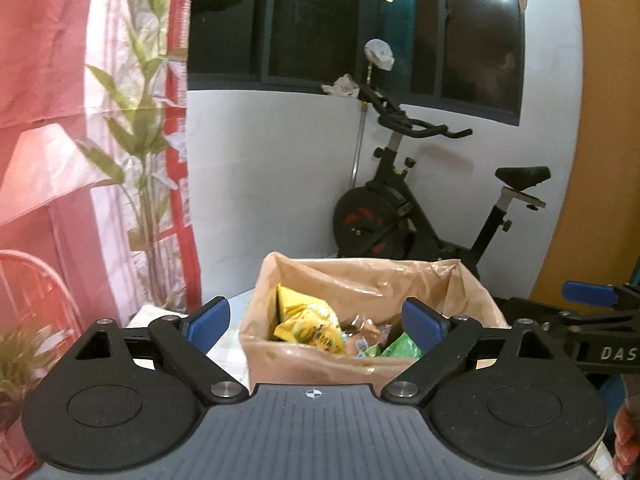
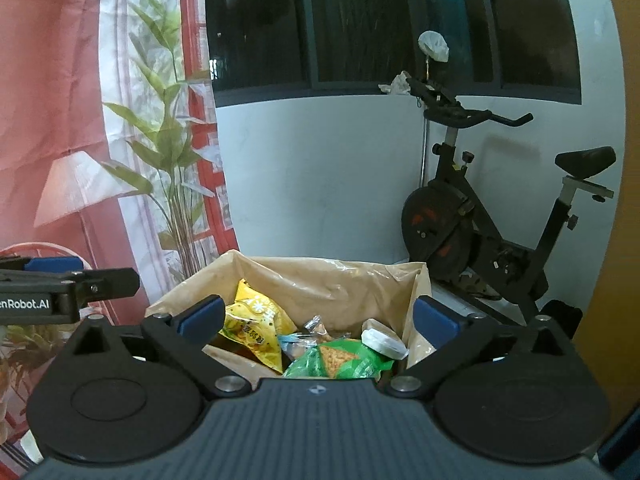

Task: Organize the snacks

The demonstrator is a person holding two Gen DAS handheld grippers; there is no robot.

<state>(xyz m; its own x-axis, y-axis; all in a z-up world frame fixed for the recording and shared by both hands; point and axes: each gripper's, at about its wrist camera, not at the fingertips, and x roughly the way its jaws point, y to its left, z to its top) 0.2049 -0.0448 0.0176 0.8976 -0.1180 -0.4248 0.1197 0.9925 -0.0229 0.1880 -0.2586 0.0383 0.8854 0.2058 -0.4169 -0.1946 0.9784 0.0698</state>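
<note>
Two sets of tongs were in my views, both spread wide with nothing between the blue pads: left tongs [image 1: 316, 322], right tongs [image 2: 316, 320]. Just beyond them stood the brown paper bag [image 1: 320, 368], mouth open. Inside I saw a yellow snack packet [image 2: 256, 326], a green chip packet [image 2: 340, 362], a clear wrapped snack [image 2: 316, 330] and a white lid [image 2: 382, 342]. Behind the bag, an exercise bike [image 1: 408, 216] stood against the white wall [image 1: 272, 184].
</note>
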